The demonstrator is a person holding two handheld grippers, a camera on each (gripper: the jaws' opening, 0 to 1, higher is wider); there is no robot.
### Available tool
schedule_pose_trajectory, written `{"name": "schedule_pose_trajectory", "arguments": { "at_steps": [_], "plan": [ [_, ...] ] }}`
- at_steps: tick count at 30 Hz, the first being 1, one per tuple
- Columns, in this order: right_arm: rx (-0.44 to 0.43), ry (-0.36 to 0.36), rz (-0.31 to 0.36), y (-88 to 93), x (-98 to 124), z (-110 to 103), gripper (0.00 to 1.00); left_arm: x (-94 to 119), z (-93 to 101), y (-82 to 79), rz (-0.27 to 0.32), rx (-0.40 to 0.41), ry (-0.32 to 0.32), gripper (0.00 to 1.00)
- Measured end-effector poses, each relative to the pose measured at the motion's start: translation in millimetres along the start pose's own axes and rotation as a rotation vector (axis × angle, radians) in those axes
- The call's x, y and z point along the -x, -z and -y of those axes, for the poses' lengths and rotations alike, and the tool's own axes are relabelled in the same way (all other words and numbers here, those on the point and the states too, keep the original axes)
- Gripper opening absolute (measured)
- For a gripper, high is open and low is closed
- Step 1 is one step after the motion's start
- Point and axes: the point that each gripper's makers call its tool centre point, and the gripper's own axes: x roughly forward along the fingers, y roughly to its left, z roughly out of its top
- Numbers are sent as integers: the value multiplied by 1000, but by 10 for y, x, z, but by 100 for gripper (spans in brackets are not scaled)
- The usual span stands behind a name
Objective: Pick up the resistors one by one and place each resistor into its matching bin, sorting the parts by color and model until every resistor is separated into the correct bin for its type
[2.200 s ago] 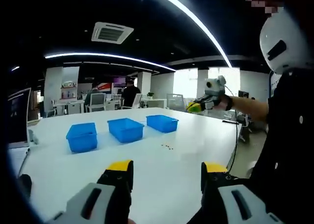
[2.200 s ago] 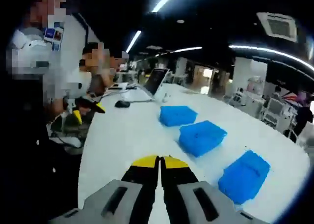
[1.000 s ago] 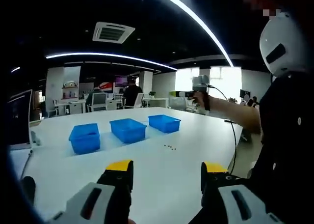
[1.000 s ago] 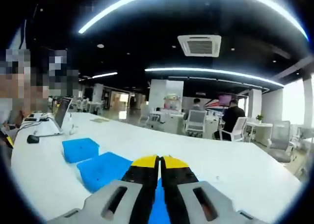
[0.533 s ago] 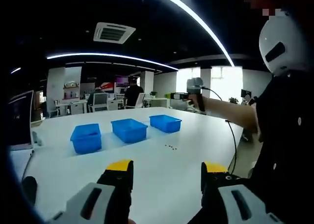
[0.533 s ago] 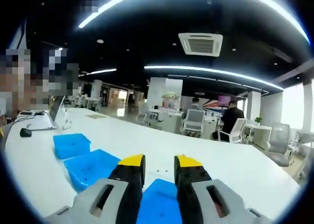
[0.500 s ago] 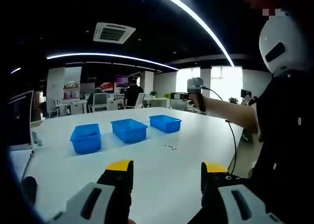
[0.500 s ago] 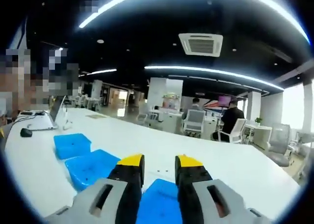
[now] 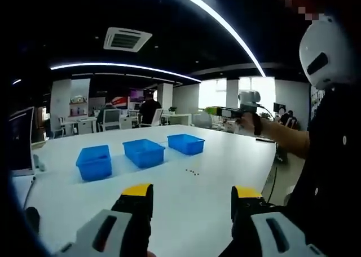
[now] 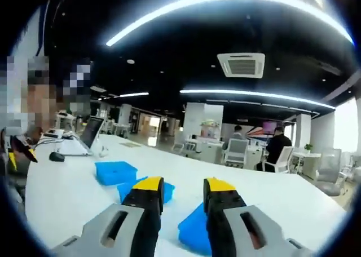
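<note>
Since the earlier frame the right gripper [image 10: 183,192] has parted its jaws; the left gripper [image 9: 193,196] stays wide apart. Resistors [image 9: 193,171] lie mid-frame on the white table [image 9: 186,195], right of three blue bins [image 9: 144,152]. Tiny, light, likely bendable: pinch the body.

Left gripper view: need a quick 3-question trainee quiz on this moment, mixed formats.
1. How many blue bins stand on the white table?
2. True or false: the left gripper is shut on a resistor.
3. The small dark resistors lie: A) inside the middle bin, B) loose on the table, C) between the right gripper's jaws.

Key: 1) three; 2) false, open and empty; 3) B.
</note>
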Motion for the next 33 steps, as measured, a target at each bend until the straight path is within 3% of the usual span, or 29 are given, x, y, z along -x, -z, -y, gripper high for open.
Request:
{"name": "schedule_pose_trajectory", "arguments": {
  "at_steps": [5, 10, 14, 20, 22, 28, 33],
  "plan": [
    [-74, -32, 20, 85, 431, -213, 30, -40, -6, -8, 4, -1, 8, 57],
    [-111, -19, -16, 251, 845, -352, 30, -76, 17, -22, 5, -5, 22, 57],
    [-118, -7, -39, 319, 968, -401, 30, -93, 23, -17, 4, -6, 30, 57],
    [-54, -83, -88, 385, 868, -535, 29, -95, 26, -16, 6, -7, 35, 57],
    [-22, -154, -125, 423, 791, -603, 29, -68, 20, -19, 10, -7, 31, 57],
    [198, -387, -253, 561, 507, -796, 28, 13, -18, 23, 9, 1, 11, 57],
    [335, -534, -313, 623, 292, -904, 28, 64, -30, 49, 11, 9, -8, 57]
  ]
}}
